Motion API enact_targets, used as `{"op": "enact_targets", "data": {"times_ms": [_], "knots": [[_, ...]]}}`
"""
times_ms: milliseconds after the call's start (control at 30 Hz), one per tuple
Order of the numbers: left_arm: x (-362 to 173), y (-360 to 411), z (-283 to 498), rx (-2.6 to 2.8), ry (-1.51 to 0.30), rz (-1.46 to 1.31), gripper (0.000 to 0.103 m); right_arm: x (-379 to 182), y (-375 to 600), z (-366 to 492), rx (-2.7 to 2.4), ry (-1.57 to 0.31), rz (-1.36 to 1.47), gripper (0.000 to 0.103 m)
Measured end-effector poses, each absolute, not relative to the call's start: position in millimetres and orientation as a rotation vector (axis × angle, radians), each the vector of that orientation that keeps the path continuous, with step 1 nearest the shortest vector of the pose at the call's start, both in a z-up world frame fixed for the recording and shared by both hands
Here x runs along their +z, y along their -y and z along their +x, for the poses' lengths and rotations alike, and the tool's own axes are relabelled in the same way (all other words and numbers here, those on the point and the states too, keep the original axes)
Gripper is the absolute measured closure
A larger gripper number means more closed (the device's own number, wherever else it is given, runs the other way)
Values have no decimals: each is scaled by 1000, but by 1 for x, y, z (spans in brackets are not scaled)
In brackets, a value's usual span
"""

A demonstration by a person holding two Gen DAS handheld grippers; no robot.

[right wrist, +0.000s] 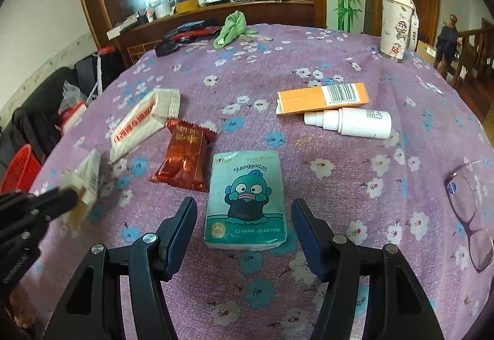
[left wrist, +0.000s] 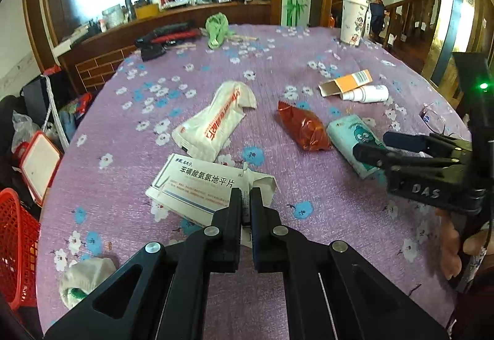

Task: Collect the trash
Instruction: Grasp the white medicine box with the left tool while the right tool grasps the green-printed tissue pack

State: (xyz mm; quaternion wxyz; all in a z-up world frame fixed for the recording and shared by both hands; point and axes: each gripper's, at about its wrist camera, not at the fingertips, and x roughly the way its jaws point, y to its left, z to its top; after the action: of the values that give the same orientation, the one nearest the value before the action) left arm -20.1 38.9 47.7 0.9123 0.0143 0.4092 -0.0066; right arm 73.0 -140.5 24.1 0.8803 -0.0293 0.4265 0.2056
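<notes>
Nearest the table's (left wrist: 123, 154) front edge, the left gripper (left wrist: 246, 195) tilts downward, its jaws closed on the torn flap of a white medicine box (left wrist: 191, 182), which lies flat, printed face up. The right gripper (right wrist: 244, 207) also angles down, jaws apart, straddling a teal tissue pack (right wrist: 247, 201) without touching it. Beyond these lie a red snack wrapper (right wrist: 183, 157) and a white sachet (right wrist: 139, 123), with bare purple cloth between. Further back, an orange carton (right wrist: 322, 99) touches a white spray bottle (right wrist: 349, 122); a cup (right wrist: 396, 25) stands at the far right edge

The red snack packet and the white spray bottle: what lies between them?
Only bare flowered tablecloth separates the red snack packet from the white spray bottle, in the right wrist view.
</notes>
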Motion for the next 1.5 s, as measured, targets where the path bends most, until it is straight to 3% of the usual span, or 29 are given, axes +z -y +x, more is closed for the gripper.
{"op": "enact_targets", "data": {"times_ms": [167, 233, 500, 567, 800, 1067, 1400, 1433, 1467, 1500], "knots": [[50, -35, -27, -1, -808, 39, 98, 19, 136, 74, 403, -892, -104, 38], [51, -35, -28, -3, -801, 34, 98, 17, 135, 74, 397, -899, -122, 48], [56, -36, -36, 3, -772, 34, 98, 22, 139, 69, 389, -865, -118, 69], [57, -36, -38, 0, -769, 30, 98, 24, 143, 71, 373, -859, -101, 82], [65, -36, -47, -8, -753, 22, 98, 25, 148, 72, 361, -879, -58, 86], [71, -45, -58, -12, -741, 2, 98, 31, 161, 62, 377, -887, 58, 100], [72, -49, -63, -17, -740, -2, 98, 41, 162, 45, 372, -883, 56, 100], [72, -49, -63, -18, -739, 0, 98, 41, 163, 46, 365, -886, 63, 94], [72, -48, -63, -19, -740, 1, 98, 40, 163, 49, 368, -901, 70, 77], [72, -48, -63, -20, -740, 0, 98, 39, 163, 51, 375, -908, 77, 68]]}}
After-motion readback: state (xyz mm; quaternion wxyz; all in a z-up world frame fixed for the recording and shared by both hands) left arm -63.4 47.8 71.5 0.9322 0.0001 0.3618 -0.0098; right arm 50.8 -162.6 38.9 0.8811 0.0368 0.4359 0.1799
